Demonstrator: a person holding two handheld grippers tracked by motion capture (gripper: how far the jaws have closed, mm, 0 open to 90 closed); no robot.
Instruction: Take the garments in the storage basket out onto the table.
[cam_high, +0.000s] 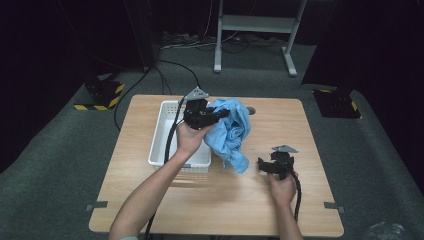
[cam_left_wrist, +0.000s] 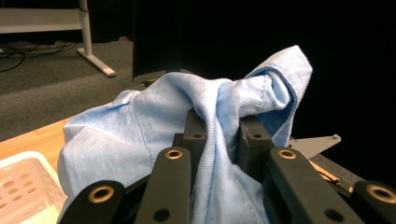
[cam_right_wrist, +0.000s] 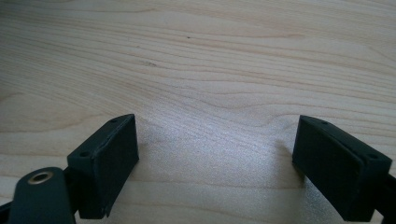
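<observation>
A crumpled light-blue shirt (cam_high: 234, 131) hangs above the wooden table (cam_high: 150, 200), just right of a white perforated basket (cam_high: 162, 131). My left gripper (cam_high: 220, 114) is lifted over the basket's far right corner and is shut on a fold of the shirt; in the left gripper view the blue cloth (cam_left_wrist: 219, 140) is pinched between the two black pads and drapes over them. My right gripper (cam_high: 261, 165) rests low at the table's right front. Its jaws (cam_right_wrist: 217, 163) stand wide apart over bare wood with nothing between them.
The basket sits at the table's left middle. A white metal frame (cam_high: 255, 30) stands on the grey carpet beyond the table. Yellow-black floor markers (cam_high: 102, 95) lie at both far sides. Cables trail from each gripper toward the front edge.
</observation>
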